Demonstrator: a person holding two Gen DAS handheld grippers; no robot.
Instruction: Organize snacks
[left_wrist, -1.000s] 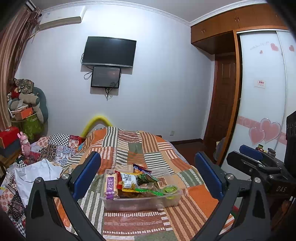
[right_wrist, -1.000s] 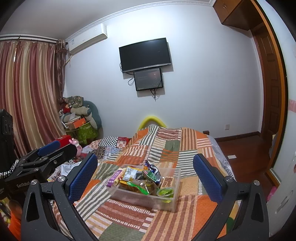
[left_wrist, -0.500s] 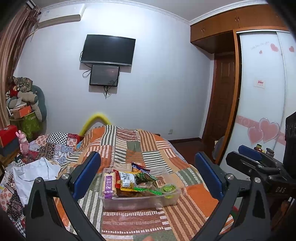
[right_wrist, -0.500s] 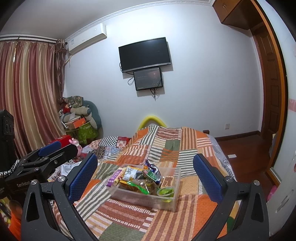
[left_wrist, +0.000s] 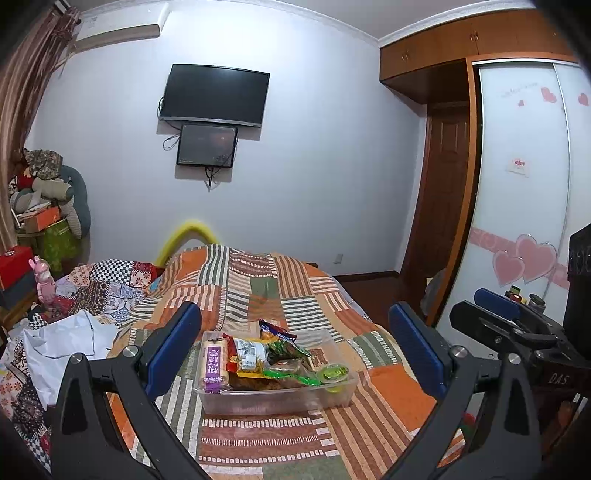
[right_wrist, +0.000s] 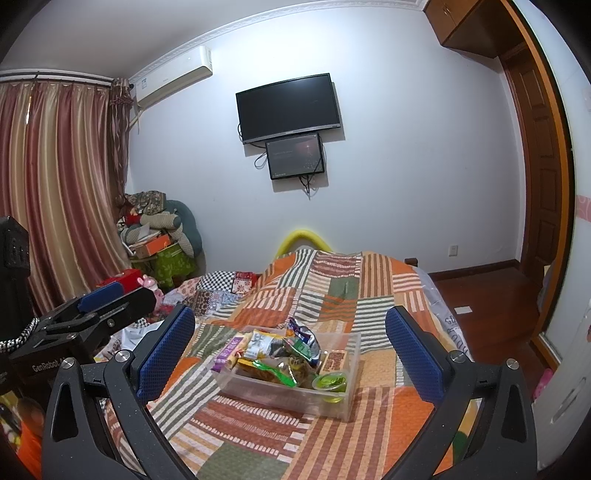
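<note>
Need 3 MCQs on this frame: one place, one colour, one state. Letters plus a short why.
1. Where is the clear tub of snacks?
A on the floor
B on the striped quilt
C on a shelf

2. What colour is the jelly cup in the tub's corner?
A green
B red
C white

3. How are both grippers, left gripper and right gripper?
A shut on a packet
B open, holding nothing
C one shut

Key: B, the quilt lies under the tub; A, its lid is green; B, wide gaps with fingers clear of everything.

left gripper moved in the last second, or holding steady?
Yes. In the left wrist view the wall TV and the snack bin sit slightly higher and left than before, so the left gripper tipped slightly down and right.
</note>
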